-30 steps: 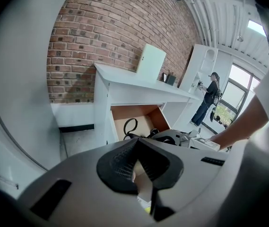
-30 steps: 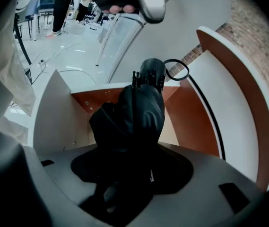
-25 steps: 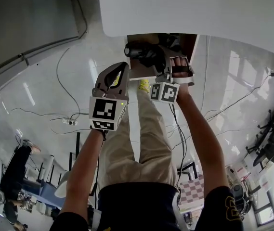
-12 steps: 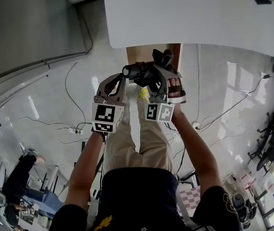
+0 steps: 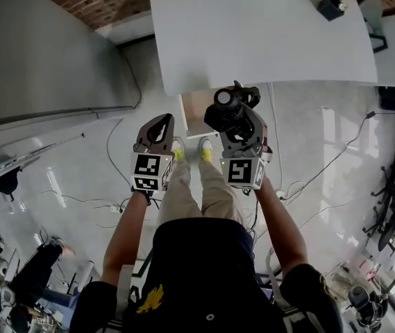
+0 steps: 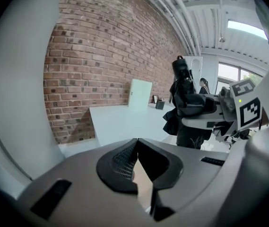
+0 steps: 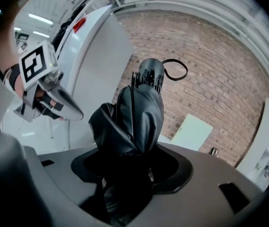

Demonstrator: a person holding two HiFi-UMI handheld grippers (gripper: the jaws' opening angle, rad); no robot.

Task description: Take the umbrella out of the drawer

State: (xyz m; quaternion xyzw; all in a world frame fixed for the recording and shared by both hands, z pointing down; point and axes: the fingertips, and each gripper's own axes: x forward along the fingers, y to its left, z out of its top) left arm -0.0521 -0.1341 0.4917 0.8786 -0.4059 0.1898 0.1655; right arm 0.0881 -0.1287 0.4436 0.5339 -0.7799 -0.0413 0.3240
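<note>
Our left hand-held gripper (image 5: 161,122) has its jaws pressed together on nothing, in front of the white worktop (image 5: 266,40). Just right of it we grip the folded black umbrella (image 5: 226,101) in our right hand-held gripper (image 5: 241,120). The umbrella rises out of the jaws, strap loop at its far end, beside the brown drawer (image 5: 196,113). Far right, a small black box (image 5: 332,7) sits on the worktop. Both cubes carry black-and-white square markers.
</note>
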